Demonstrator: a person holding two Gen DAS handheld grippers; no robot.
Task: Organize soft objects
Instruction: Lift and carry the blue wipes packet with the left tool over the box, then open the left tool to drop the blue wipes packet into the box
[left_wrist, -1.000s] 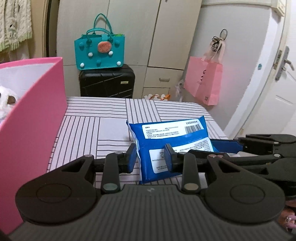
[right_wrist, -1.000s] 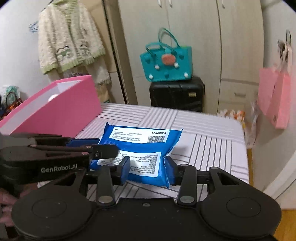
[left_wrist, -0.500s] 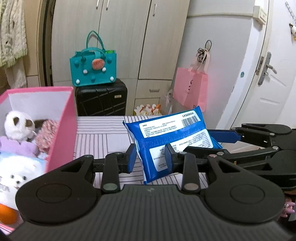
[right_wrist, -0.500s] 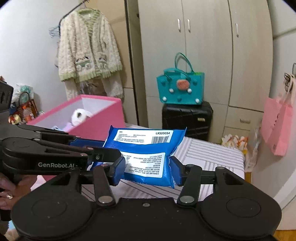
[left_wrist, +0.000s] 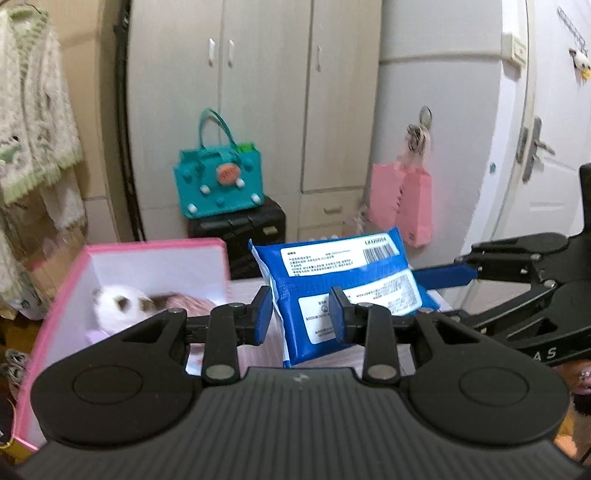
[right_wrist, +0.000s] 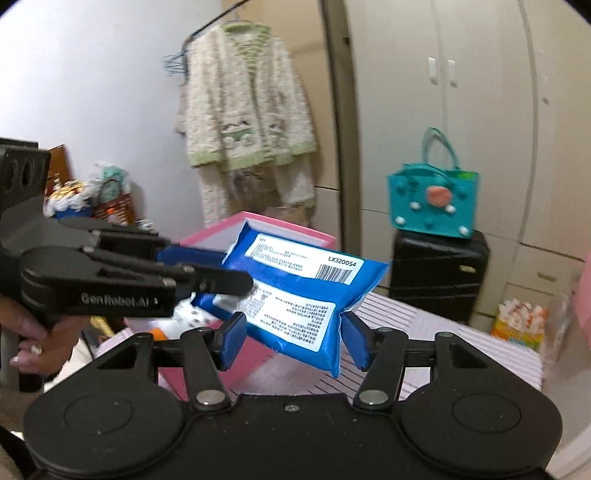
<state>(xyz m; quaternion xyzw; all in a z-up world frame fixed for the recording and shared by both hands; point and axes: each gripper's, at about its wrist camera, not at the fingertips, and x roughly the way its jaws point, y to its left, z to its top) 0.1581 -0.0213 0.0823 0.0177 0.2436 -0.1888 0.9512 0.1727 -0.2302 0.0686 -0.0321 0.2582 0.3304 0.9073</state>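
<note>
A blue soft pack (left_wrist: 343, 280) with white labels hangs in the air between both grippers. My left gripper (left_wrist: 301, 317) is shut on its near-left end. My right gripper (right_wrist: 293, 339) has the pack's (right_wrist: 295, 295) other end between its blue pads; its jaws are opening, though the pads still touch the pack's sides. In the right wrist view the left gripper (right_wrist: 221, 273) reaches in from the left, held by a hand. The pink box (left_wrist: 147, 245) stands just left of and below the pack, holding a white plush (left_wrist: 122, 306) and other soft toys.
The striped table top (right_wrist: 424, 332) lies under the pack. Behind stand a black suitcase (left_wrist: 255, 229) with a teal bag (left_wrist: 218, 184) on it, wardrobe doors, a pink paper bag (left_wrist: 402, 203) on a hook and a hanging cardigan (right_wrist: 247, 110).
Both grippers have lifted the blue pack off the striped table and carried it toward the pink box, whose inside now shows. The right gripper's jaws have widened around the pack.
</note>
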